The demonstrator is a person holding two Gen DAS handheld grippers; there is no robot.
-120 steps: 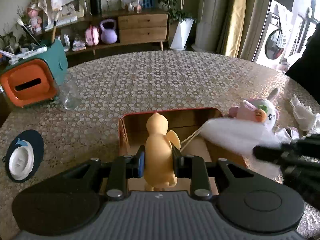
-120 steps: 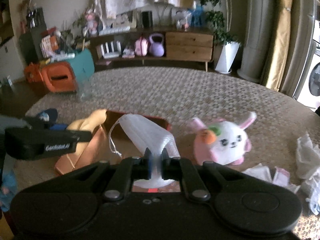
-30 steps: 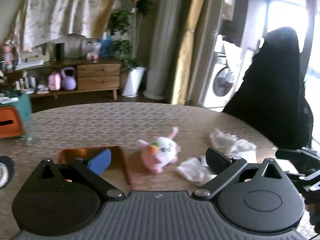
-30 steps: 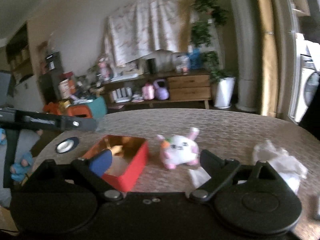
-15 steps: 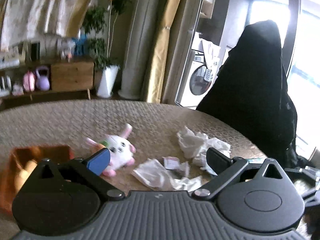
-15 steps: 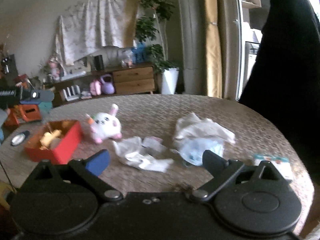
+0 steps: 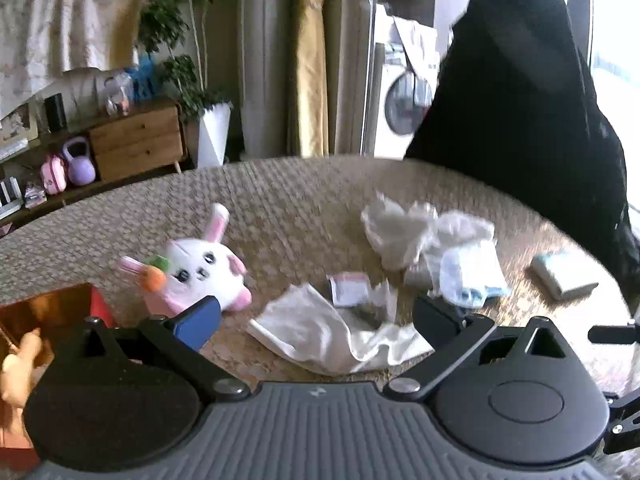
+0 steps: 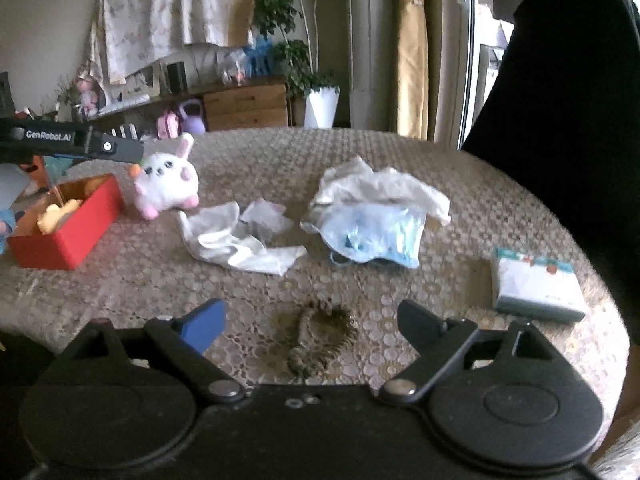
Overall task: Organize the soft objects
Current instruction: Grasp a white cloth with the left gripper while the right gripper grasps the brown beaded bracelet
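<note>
A white-and-pink plush rabbit [image 8: 166, 182] and a red box [image 8: 70, 230] sit on the beige honeycomb-patterned table [image 8: 400, 292]; crumpled white cloth [image 8: 240, 240]; pale blue face masks [image 8: 380, 236].

Right gripper [image 8: 308, 322]: black body, round pivot discs, silver screws, one blue pad, one black. Left gripper [image 7: 316, 320]: same, with ribbed grey housing; white "GenRobot.AI" lettering on its side.
</note>
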